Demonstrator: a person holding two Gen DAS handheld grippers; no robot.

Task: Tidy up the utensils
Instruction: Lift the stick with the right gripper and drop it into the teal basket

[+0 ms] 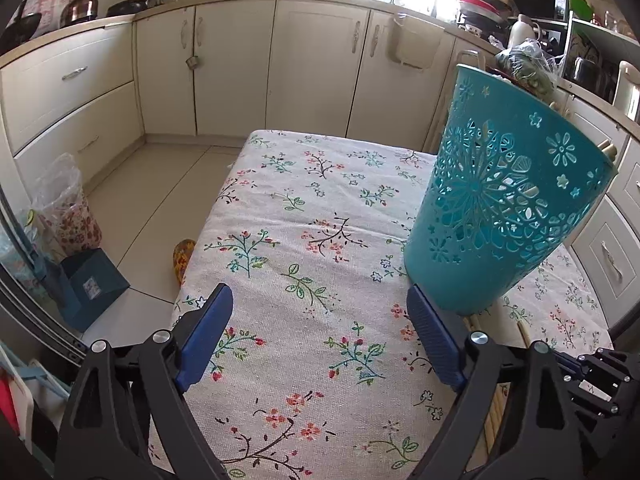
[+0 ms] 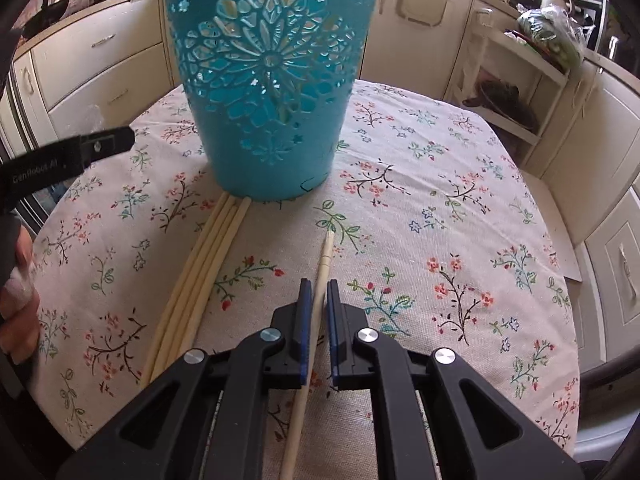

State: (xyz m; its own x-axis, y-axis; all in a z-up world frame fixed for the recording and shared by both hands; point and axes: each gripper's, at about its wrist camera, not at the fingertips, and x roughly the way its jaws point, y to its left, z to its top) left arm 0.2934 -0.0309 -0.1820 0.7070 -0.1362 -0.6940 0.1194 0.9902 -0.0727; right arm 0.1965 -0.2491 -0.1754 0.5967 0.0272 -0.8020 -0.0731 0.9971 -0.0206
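A teal perforated holder [image 2: 268, 80] stands on the floral tablecloth [image 2: 440, 208]; it also shows at the right of the left wrist view [image 1: 504, 200], with chopstick tips at its rim. Several pale chopsticks [image 2: 200, 264] lie bundled in front of the holder. My right gripper [image 2: 317, 288] is nearly shut around a single pale chopstick [image 2: 324, 264] lying on the cloth; contact is not clear. My left gripper [image 1: 320, 304] is open and empty, just left of the holder's base.
Cream kitchen cabinets [image 1: 240, 64] ring the table. A bin with a plastic bag [image 1: 68, 216] and a blue box [image 1: 92, 284] stand on the floor to the left. A white shelf rack [image 2: 512, 80] stands at the right.
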